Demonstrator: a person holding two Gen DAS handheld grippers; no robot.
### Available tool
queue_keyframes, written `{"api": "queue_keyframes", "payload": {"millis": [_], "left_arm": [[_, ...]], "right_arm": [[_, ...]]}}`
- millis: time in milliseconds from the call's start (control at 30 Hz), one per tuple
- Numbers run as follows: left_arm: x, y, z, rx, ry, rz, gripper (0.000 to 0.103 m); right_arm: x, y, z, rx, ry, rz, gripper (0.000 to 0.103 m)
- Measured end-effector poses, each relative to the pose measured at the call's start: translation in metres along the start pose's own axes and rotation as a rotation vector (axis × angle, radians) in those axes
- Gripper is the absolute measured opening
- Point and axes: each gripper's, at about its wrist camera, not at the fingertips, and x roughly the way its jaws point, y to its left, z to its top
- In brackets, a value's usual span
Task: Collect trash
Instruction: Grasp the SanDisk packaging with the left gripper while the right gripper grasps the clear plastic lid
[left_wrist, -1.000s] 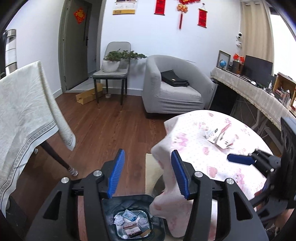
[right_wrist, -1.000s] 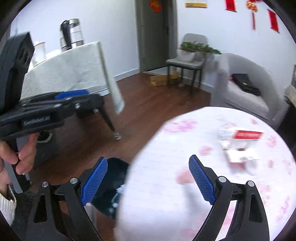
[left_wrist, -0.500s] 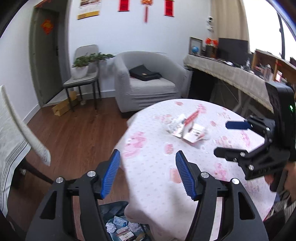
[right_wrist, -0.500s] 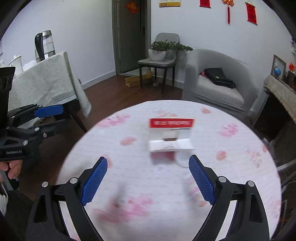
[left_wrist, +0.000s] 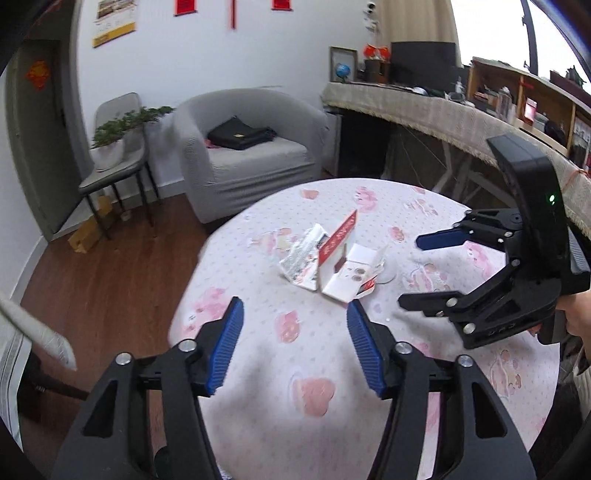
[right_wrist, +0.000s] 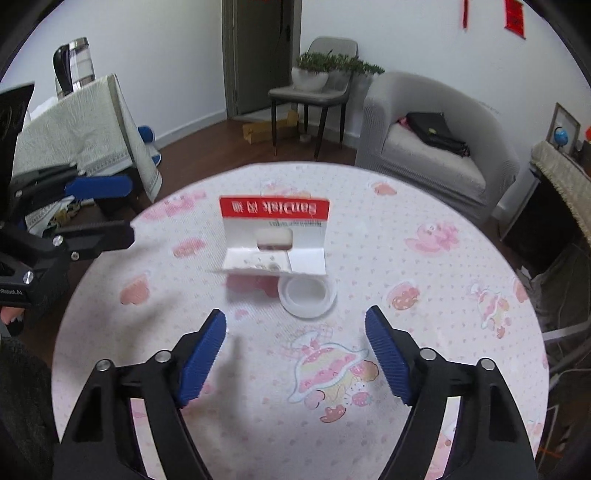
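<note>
- Two opened card packages, one red-and-white (right_wrist: 274, 232) and one printed (left_wrist: 301, 256), lie mid-desk (right_wrist: 424, 387), touching.
- One white round lid (right_wrist: 308, 295) sits just beside them.
- Left tool (left_wrist: 293, 350) and right tool (right_wrist: 295, 354) hover over the desk, both spread wide, holding nothing.

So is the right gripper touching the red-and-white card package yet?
Apart. The right wrist view shows bare tablecloth between the open right gripper and the card package.
</note>
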Motion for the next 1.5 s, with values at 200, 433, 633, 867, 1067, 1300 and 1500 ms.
{"api": "queue_keyframes", "payload": {"millis": [200, 433, 633, 867, 1067, 1300, 1500], "left_arm": [[0.035, -0.004, 0.010, 0.024, 0.040, -0.047, 0.053], [0.062, -0.004, 0.020, 0.024, 0.063, -0.095, 0.049], [0.077, -0.001, 0.030, 0.013, 0.094, -0.156, 0.037], [0.084, -0.006, 0.028, 0.016, 0.134, -0.184, 0.003], [0.069, -0.003, 0.022, -0.006, 0.135, -0.130, 0.002], [0.037, 0.002, 0.009, -0.080, 0.086, -0.032, 0.002], [0.018, -0.004, 0.001, -0.098, 0.072, 0.006, 0.002]], "right_arm": [[0.007, -0.006, 0.003, 0.017, 0.003, 0.010, 0.070], [0.019, -0.012, 0.008, 0.036, 0.011, 0.013, 0.069], [0.026, -0.016, 0.012, 0.042, 0.019, 0.016, 0.067], [0.029, -0.022, 0.016, 0.052, 0.015, 0.019, 0.060], [0.032, -0.017, 0.022, 0.029, 0.019, 0.016, 0.047], [0.027, -0.008, 0.017, 0.026, 0.020, -0.009, 0.040], [0.012, -0.015, 0.008, 0.097, 0.009, -0.020, 0.040]]}}
